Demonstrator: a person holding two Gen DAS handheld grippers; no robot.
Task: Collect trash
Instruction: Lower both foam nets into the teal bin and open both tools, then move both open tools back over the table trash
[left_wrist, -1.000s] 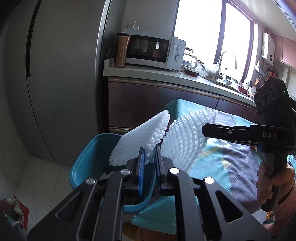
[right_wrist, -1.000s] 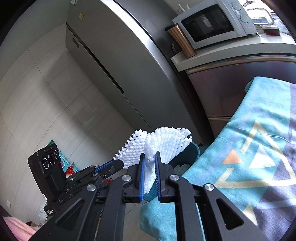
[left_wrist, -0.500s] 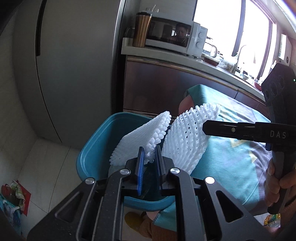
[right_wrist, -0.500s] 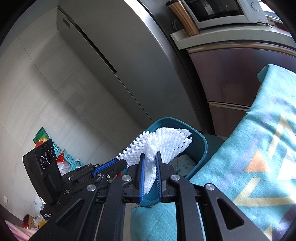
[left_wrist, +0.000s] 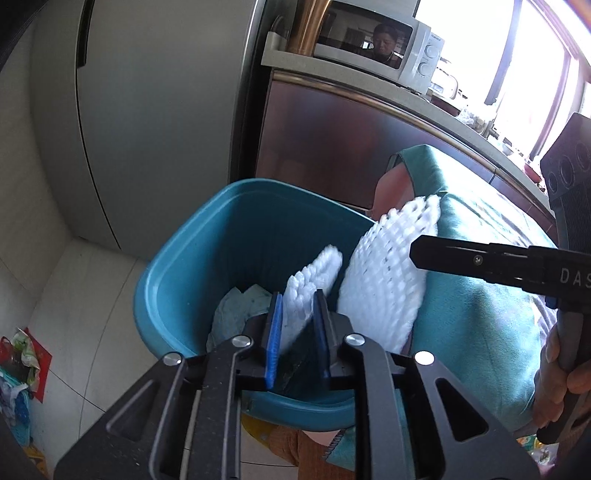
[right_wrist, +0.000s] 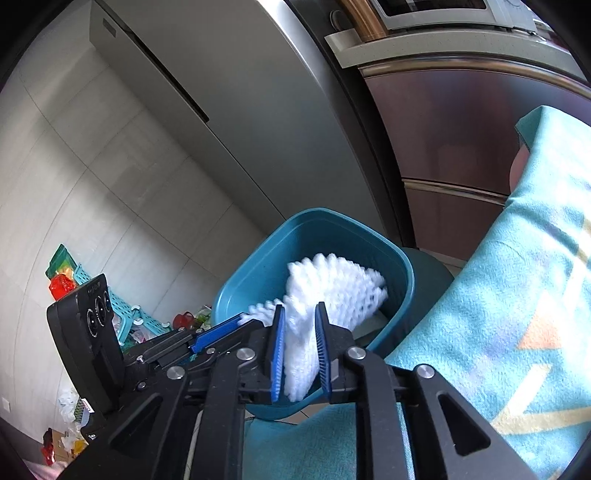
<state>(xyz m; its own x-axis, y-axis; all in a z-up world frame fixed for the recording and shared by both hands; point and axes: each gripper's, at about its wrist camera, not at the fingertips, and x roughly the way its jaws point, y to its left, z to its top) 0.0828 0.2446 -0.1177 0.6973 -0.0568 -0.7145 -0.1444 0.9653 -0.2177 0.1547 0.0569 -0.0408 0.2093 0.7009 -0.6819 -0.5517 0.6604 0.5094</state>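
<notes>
Both tools just opening, foam nets loose between pads, over bin.

Left tool (left_wrist: 298, 325) and right tool (right_wrist: 300, 343) spreading; foam nets (right_wrist: 332, 291) loose between, over bin (left_wrist: 177, 266).

Left tongs (left_wrist: 297, 325) just opening, white foam net (left_wrist: 310, 284) loose between pads (blurred), over teal bin (left_wrist: 177, 258)

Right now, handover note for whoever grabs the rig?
Left tongs: jaws have just been opening, foam net loose between them, over the bin.
Right tongs: jaws also just opening, second net between them, over the same bin.
Done: both nets brought to the bin; paper already inside.
Left: let both nets drop in, pull the tongs clear, then probably look for more trash.
</notes>
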